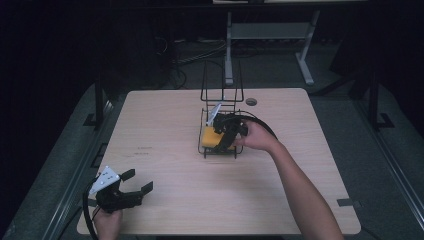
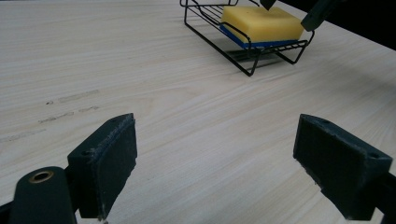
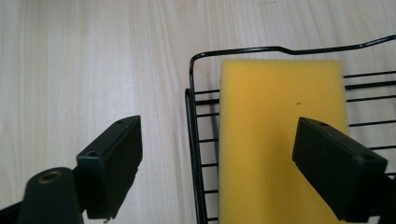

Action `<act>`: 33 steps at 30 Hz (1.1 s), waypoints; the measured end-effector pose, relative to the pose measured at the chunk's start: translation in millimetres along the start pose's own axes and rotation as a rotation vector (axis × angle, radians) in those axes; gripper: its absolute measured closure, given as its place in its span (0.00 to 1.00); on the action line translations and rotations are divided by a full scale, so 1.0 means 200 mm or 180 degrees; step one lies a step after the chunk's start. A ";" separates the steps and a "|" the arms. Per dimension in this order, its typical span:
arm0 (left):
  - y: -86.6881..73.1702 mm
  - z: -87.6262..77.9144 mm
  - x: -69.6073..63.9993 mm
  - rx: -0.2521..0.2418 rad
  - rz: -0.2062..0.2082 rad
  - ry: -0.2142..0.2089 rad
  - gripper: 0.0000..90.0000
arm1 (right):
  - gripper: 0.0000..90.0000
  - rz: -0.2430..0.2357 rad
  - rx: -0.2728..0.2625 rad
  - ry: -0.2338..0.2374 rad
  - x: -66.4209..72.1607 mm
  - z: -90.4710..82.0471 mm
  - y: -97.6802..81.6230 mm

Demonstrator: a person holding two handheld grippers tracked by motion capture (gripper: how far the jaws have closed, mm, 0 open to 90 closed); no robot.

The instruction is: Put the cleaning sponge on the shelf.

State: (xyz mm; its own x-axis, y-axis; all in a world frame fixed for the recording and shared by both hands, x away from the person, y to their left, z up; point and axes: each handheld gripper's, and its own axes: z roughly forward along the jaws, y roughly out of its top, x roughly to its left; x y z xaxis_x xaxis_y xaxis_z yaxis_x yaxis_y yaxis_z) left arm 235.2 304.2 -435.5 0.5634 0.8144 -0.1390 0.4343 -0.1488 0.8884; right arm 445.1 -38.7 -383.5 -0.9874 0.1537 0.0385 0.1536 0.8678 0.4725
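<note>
A yellow sponge with a blue underside lies flat in a black wire rack at the middle of the table; it also appears as the sponge in the rack and as the sponge in the rack. My right gripper hovers open just above the rack's front edge, one jaw over the sponge, the other over bare table outside the rack; its gripper holds nothing. My left gripper rests open near the table's front left corner, and this gripper is empty.
The rack has a tall wire handle frame rising at its far end. A small round grommet sits near the table's far edge. A second table's legs stand beyond on the dark floor.
</note>
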 end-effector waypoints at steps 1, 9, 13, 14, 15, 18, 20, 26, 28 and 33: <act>0.00 0.00 0.00 0.0001 -0.0001 0.0000 0.14 | 0.17 -0.0007 0.0005 -0.0001 0.00 0.00 0.00; 0.00 0.00 0.00 0.0004 0.0008 -0.0001 0.14 | 0.17 -0.0047 0.0064 -0.0014 0.03 0.00 0.01; 0.00 0.00 0.00 -0.0001 0.0012 -0.0007 0.14 | 0.17 -0.0071 0.0074 -0.0022 0.05 0.01 0.02; 0.00 0.00 0.00 0.0000 0.0016 -0.0008 0.14 | 0.17 -0.0068 0.0069 -0.0012 0.05 0.01 0.02; 0.00 0.00 0.00 0.0000 0.0015 -0.0008 0.14 | 0.17 -0.0078 0.0075 -0.0006 0.06 0.01 0.02; 0.00 0.00 0.00 0.0000 0.0012 -0.0006 0.14 | 0.17 -0.0075 0.0096 0.0000 0.07 0.01 0.01; 0.00 0.00 0.00 -0.0002 0.0021 -0.0004 0.14 | 0.17 -0.0079 0.0074 -0.0003 0.07 0.02 0.01; 0.00 0.00 -0.01 -0.0001 0.0025 -0.0007 0.14 | 0.17 -0.0076 0.0023 -0.0002 0.09 0.02 -0.01; 0.00 0.00 -0.01 -0.0002 0.0020 -0.0006 0.14 | 0.17 -0.0096 0.0025 -0.0016 0.10 0.03 -0.01; 0.00 0.00 -0.01 -0.0006 0.0018 -0.0001 0.14 | 0.17 -0.0129 0.0048 -0.0032 0.12 0.02 0.00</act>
State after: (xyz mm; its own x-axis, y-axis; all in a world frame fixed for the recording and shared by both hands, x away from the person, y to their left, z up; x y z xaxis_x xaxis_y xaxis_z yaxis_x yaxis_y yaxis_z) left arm 234.5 303.1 -434.7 0.5661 0.8133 -0.1343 0.4299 -0.1523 0.8899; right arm 422.3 -33.0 -387.0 -0.9923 0.1232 0.0107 0.1142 0.8804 0.4603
